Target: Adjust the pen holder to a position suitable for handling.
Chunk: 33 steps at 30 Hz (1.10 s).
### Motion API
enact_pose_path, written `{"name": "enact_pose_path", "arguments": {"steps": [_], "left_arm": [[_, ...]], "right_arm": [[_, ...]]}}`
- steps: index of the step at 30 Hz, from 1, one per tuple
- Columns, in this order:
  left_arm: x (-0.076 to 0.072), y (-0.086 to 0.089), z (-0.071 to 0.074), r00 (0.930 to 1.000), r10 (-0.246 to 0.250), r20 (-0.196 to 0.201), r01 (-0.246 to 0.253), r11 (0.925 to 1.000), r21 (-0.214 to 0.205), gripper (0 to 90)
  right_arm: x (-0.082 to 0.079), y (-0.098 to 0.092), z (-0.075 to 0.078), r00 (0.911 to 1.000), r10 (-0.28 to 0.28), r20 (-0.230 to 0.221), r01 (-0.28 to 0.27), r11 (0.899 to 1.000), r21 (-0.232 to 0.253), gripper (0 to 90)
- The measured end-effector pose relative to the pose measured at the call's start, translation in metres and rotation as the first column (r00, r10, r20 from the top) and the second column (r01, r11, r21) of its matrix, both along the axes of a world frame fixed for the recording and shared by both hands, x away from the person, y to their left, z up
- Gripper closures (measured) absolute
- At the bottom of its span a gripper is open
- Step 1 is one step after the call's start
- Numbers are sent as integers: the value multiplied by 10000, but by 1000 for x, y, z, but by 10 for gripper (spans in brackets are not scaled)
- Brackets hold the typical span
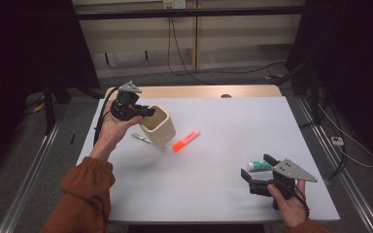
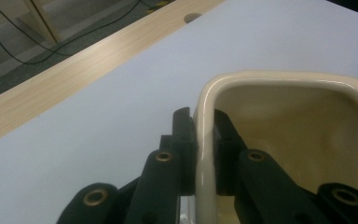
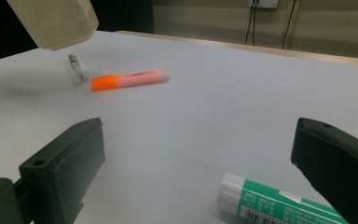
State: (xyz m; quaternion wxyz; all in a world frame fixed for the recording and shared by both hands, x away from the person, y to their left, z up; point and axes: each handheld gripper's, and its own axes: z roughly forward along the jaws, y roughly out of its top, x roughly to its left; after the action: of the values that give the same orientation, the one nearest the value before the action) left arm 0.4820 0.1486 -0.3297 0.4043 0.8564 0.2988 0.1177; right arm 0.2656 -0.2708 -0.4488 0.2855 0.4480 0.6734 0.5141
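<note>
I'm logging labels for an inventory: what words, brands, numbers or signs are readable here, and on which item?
Nothing can be read for certain.
Orange-capped pink highlighter pen: a dark line of print along the barrel, too blurred to read.
Green-and-white glue stick tube: small white print and a barcode, too small to read.
Cream ceramic square cup: no text visible.
Silver pen: no text discernible.

The left gripper pinches the cream cup's rim, one of its fingers outside, above the white surface.
</note>
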Motion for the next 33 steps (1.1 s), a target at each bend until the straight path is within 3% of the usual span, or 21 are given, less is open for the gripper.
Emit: {"name": "enact_pose_path", "arguments": {"steps": [4, 10, 15, 23, 25, 28, 33], "left_arm": [[-10, -7, -4, 9983, -533, 244, 533, 9986, 8, 828], [-26, -25, -9, 9886, -1499, 111, 1497, 9886, 128, 828], [-33, -42, -13, 9740, -2264, -118, 2266, 9738, 177, 828], [-38, -61, -25, 9437, -3283, -397, 3298, 9432, 406, 828], [-39, -65, -28, 9459, -3223, -377, 3235, 9457, 308, 828], [-36, -71, -32, 9391, -3397, -518, 3418, 9391, 373, 827], [-38, -83, -40, 9221, -3820, -623, 3847, 9222, 401, 827]], "right_arm": [[0, 0, 0, 10000, -16, 17, 16, 10000, 4, 25], [0, 0, 0, 10000, -5, 18, 5, 10000, -6, 25], [-1, 0, 0, 10000, -11, 20, 11, 10000, 10, 25], [-1, 0, 0, 10000, 30, 12, -30, 10000, 26, 25], [-1, 0, 0, 10000, 51, 15, -51, 10000, 31, 25], [-1, 0, 0, 10000, 58, -7, -58, 10000, 20, 25], [0, 0, 0, 10000, 67, 4, -67, 10000, 31, 25]]}}
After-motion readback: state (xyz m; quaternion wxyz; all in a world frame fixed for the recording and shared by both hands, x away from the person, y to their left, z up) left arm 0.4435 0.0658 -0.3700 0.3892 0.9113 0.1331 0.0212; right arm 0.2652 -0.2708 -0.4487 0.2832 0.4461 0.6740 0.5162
